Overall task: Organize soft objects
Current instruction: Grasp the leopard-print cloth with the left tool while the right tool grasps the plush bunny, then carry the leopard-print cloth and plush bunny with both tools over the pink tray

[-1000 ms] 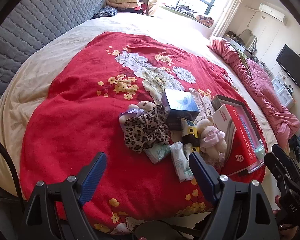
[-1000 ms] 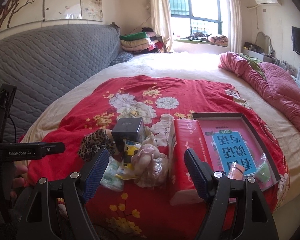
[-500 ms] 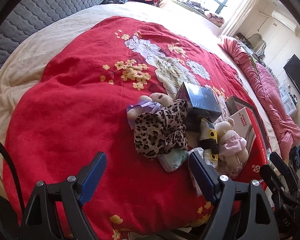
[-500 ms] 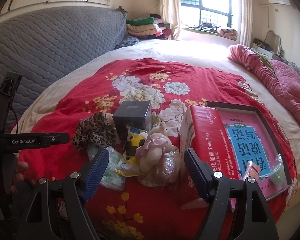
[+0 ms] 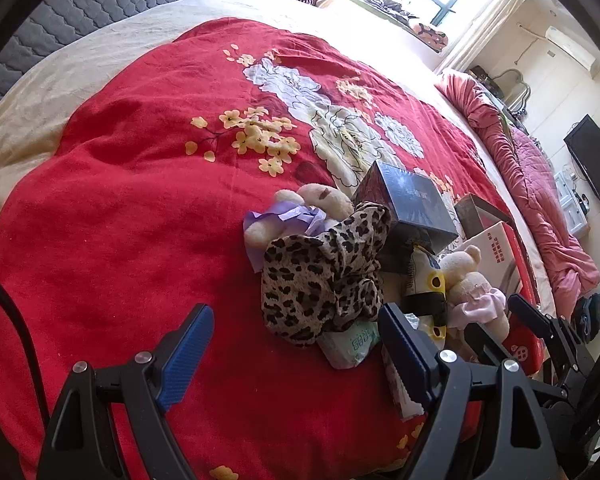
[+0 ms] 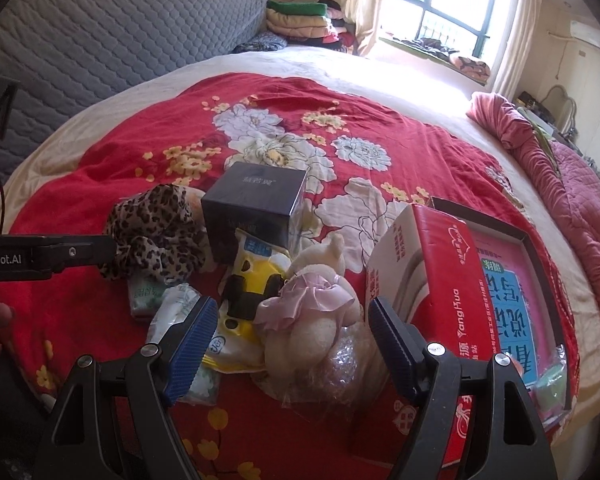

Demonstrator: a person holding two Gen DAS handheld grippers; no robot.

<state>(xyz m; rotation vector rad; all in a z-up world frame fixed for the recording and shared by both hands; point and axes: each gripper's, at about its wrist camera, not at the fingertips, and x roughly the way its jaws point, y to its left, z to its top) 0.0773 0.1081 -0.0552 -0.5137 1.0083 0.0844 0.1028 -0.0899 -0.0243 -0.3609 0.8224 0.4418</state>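
A: Left to right in the right wrist view, what's hard to make out?

B: The left gripper (image 6: 48, 254) enters from the left edge as a dark bar, its tips over the leopard-print cloth (image 6: 156, 228), so part of that cloth is hidden. A tissue pack (image 6: 144, 294) below it is half covered. Behind the cloth, only a cream sliver of a second plush toy shows.

A: And between the right gripper's fingers?

B: The right gripper (image 6: 288, 342) is spread wide, pinching nothing. Just past its tips lies the plush bear in pink frills (image 6: 312, 304), long axis running away from the fingers, head toward the dark box (image 6: 256, 204). Its lower body sinks into crinkled clear wrap, blurred. The left finger (image 6: 188, 348) covers part of a white packet.

A: The left gripper's own view?

B: Also spread, empty (image 5: 296, 356). The cloth sits just beyond its right finger (image 5: 404, 352). The bear in purple (image 5: 296, 216) lies crosswise, half under it. The red carton (image 5: 504, 252) is cut off by the right gripper.
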